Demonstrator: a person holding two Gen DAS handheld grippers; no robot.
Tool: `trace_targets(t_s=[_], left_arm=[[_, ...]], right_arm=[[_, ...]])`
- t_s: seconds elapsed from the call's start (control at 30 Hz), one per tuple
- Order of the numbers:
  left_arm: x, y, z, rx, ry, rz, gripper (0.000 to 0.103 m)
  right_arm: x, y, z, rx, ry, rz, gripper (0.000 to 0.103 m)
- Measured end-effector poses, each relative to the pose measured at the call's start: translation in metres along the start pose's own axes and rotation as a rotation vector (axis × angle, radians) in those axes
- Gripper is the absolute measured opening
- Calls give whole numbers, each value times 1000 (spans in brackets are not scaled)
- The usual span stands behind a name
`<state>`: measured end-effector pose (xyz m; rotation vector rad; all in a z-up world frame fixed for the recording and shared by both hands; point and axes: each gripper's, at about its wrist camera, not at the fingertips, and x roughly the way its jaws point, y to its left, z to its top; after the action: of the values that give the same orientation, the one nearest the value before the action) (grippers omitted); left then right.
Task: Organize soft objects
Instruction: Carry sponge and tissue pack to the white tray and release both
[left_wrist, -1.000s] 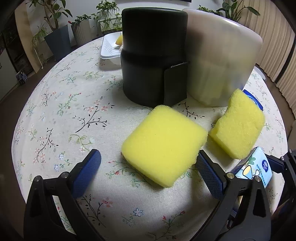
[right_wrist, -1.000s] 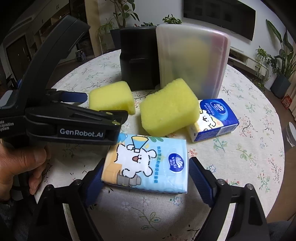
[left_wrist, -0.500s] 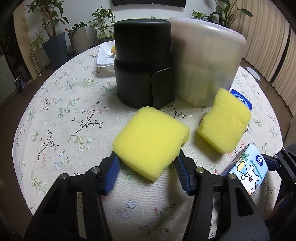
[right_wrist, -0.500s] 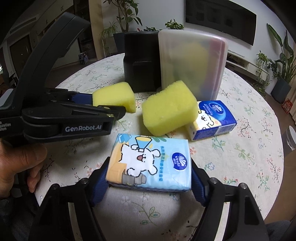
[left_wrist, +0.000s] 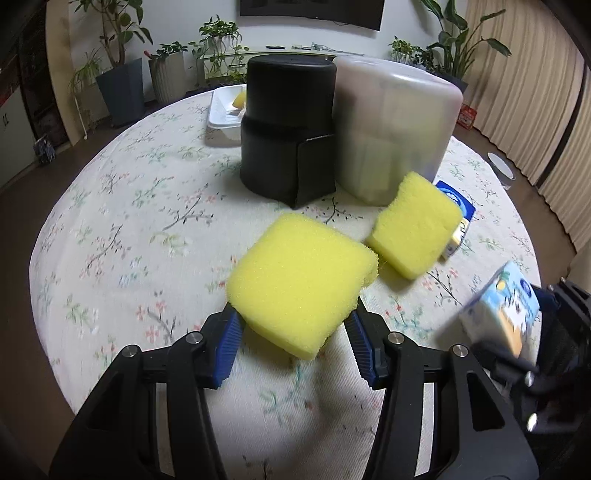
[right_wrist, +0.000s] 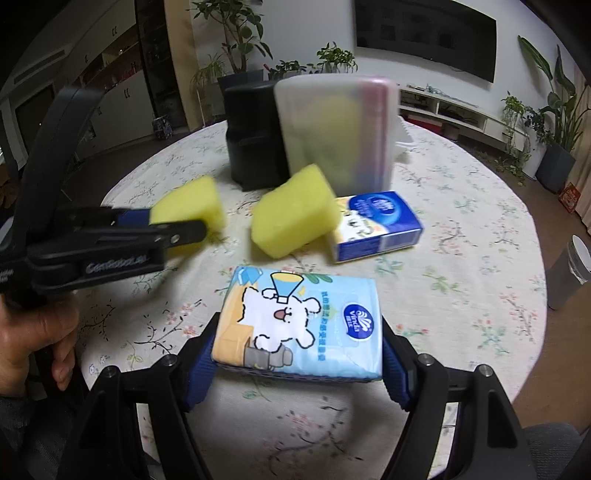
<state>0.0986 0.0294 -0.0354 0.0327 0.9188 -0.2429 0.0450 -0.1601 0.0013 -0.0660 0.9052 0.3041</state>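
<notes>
The near edge of a yellow sponge is clamped between the blue-padded fingers of the left gripper, and the sponge is carried clear of the flowered surface. A light-blue tissue pack printed with a white cartoon dog is squeezed by its short ends between the fingers of the right gripper, held just above the cloth. A bare hand is seen around the left tool's handle in the right wrist view. Beyond the held things, a second yellow sponge is propped against a dark-blue tissue pack lying on the surface. Farther back, a black bin and a frosted translucent bin are set side by side, touching. A white tray is placed behind the black bin.
</notes>
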Motion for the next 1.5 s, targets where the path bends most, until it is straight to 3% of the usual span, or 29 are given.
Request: trace_targets(t_s=[0.33, 0.53, 0.77, 0.97, 1.23, 1.37, 1.5], left_arm=[[-45, 15, -12, -90, -61, -13, 50], [-72, 36, 2, -115, -117, 19, 50], [-76, 69, 27, -161, -141, 42, 50], [-73, 113, 69, -201, -165, 73, 50], [-61, 155, 159, -161, -192, 147, 50], [-44, 164, 197, -139, -200, 143, 50], [-11, 164, 235, -119, -184, 116, 50]], right_arm=[[-26, -54, 12, 79, -46, -85, 77], [-43, -97, 30, 127, -85, -152, 77], [-49, -140, 55, 140, -114, -221, 77], [-50, -194, 100, 136, -137, -296, 77], [-28, -288, 185, 191, -130, -379, 77], [-14, -313, 229, 174, -141, -414, 77], [7, -318, 269, 147, -151, -385, 77]])
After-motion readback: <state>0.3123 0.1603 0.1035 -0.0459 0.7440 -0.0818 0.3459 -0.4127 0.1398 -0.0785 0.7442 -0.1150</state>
